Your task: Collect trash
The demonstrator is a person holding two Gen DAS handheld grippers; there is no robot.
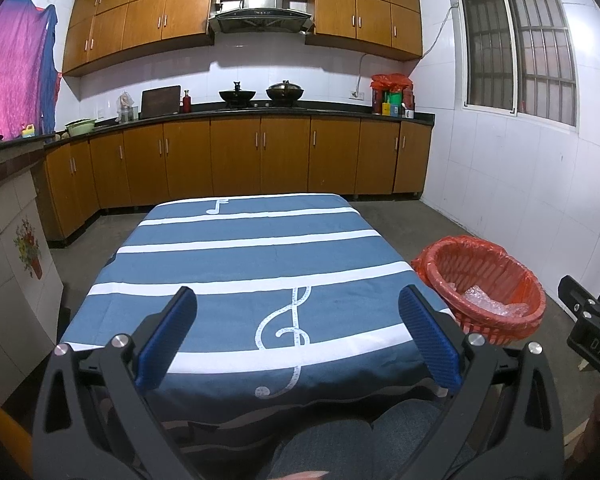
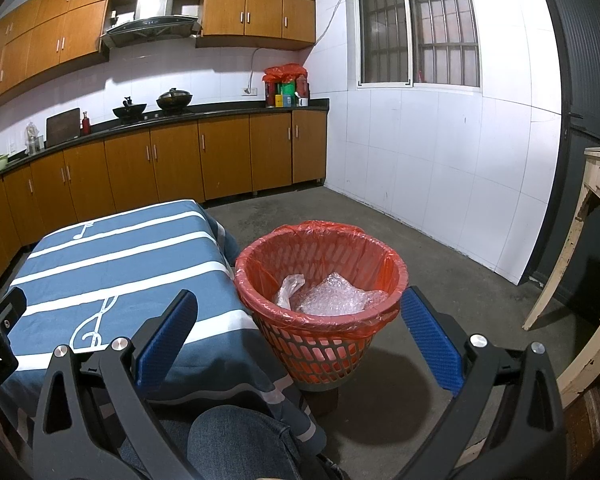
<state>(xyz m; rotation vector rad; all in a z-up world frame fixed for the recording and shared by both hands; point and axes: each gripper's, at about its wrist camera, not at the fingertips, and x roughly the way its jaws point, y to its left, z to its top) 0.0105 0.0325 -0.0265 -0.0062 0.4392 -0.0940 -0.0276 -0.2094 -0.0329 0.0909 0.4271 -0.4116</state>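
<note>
A red waste basket [image 2: 320,344] lined with a red bag stands on the floor right of the table; it also shows in the left wrist view as the basket [image 1: 484,312]. Inside lie bubble wrap [image 2: 336,298] and a clear plastic bag [image 2: 288,286]. My right gripper [image 2: 300,308] is open, its blue pads either side of the basket, held above and in front of it. My left gripper [image 1: 298,304] is open over the near part of the table [image 1: 240,248], which wears a blue cloth with white stripes and music notes. Nothing is between either pair of fingers.
Wooden kitchen cabinets [image 1: 236,156] and a dark counter with woks run along the far wall. A worn cream table [image 2: 596,264] stands at the right by a dark door. A person's jeans-clad knee [image 2: 236,440] is at the bottom. Concrete floor surrounds the basket.
</note>
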